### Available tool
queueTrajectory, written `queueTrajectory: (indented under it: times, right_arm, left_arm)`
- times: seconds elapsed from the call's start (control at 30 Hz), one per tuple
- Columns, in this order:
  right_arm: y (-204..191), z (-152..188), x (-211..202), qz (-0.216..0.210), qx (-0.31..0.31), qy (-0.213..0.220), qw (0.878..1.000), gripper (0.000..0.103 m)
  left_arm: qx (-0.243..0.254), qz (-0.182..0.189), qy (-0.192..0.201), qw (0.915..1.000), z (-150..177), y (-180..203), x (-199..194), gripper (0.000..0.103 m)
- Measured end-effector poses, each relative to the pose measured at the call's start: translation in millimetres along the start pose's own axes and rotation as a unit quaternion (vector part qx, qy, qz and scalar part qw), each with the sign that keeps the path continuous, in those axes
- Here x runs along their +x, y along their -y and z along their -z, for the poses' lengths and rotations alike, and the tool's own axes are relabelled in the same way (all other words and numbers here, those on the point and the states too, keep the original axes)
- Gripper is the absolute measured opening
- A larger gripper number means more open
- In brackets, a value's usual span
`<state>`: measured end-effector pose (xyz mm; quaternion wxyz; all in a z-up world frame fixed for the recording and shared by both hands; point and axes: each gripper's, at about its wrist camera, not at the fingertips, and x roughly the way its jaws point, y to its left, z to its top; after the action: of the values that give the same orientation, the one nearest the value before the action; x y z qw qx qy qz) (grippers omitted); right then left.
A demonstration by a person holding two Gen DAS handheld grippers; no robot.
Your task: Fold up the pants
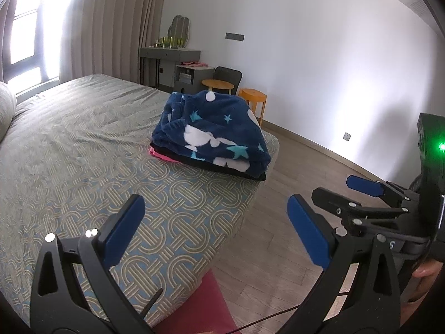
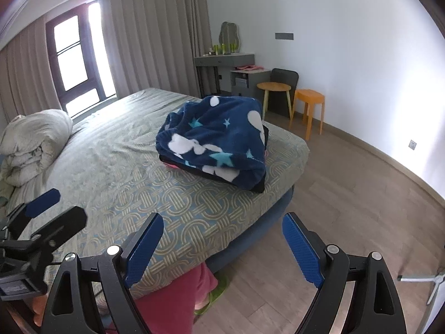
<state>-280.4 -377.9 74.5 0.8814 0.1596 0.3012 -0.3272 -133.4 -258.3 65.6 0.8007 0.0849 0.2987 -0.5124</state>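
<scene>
Both hand-held grippers — left (image 1: 215,231), right (image 2: 222,247) — agape, empty | patterned bed (image 2: 116,167) | folded pants (image 2: 217,142) | wood floor (image 2: 347,194)

Navy fleece on a woven-pattern bedspread

We see navy pants (image 2: 219,139) with white shapes and teal stars over black and pink layers near the bed's far corner; the bedspread (image 2: 172,194) shows beige interlocking rings on blue, and a stool (image 2: 308,100) is orange.
</scene>
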Motion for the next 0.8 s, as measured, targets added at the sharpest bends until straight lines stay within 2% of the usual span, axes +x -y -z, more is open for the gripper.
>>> queueTrajectory:
  times: [0.23,0.8]
  right_arm:
    - [0,4,7,-0.005,-0.002,-0.008,1.000,0.089]
    - [9,1,3,-0.007,0.013,0.004,1.000,0.089]
  left_arm:
    - [-0.006,-0.020,-0.005,0.9998,3,-2,3,0.102]
    - [0.026,-0.021,0.015,0.9993,5,12,-7,0.102]
